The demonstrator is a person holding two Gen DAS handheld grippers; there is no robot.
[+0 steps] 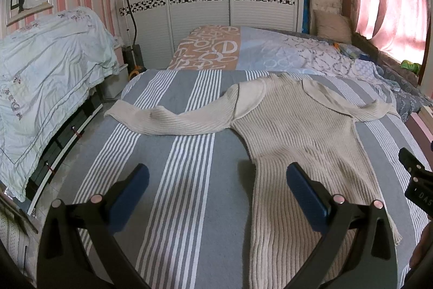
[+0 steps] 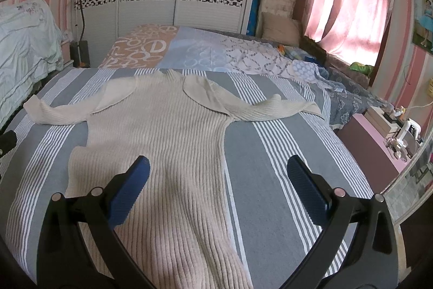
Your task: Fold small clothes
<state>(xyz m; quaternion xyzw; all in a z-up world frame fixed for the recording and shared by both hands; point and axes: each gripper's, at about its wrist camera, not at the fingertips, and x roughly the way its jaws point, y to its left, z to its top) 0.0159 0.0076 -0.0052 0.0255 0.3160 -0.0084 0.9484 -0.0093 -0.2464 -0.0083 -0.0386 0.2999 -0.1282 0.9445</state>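
On the striped bedspread [image 1: 189, 153], which we take as our landmark, we see a cream ribbed sweater [image 1: 292, 126] lying flat and fully spread, its collar toward the far edge of the spread and its hem toward the near edge. The left sleeve [image 1: 173, 118] stretches out sideways across the grey and white stripes; the right sleeve [image 2: 259, 107] does the same on the other side, with a slight hump along its length. Neither sleeve lies over the body of the garment, and we find no crease or doubled layer anywhere on it.

The left gripper [image 1: 216, 191] hovers above the spread at the sweater's left hem corner, jaws spread wide and holding nothing: one blue pad sits over bare stripes, the other over the ribbed knit. The right gripper [image 2: 219, 186] hovers likewise at the right side of the hem, also gaping and empty, with one pad over the knit and one over the bare spread. We cannot tell how high either stands above the cloth.

We judge the task to be at its start: the laying-out appears complete, but no fold has been made. What remains, as far as these views show, is every fold: sleeves brought in over the body, then the body doubled along its length.
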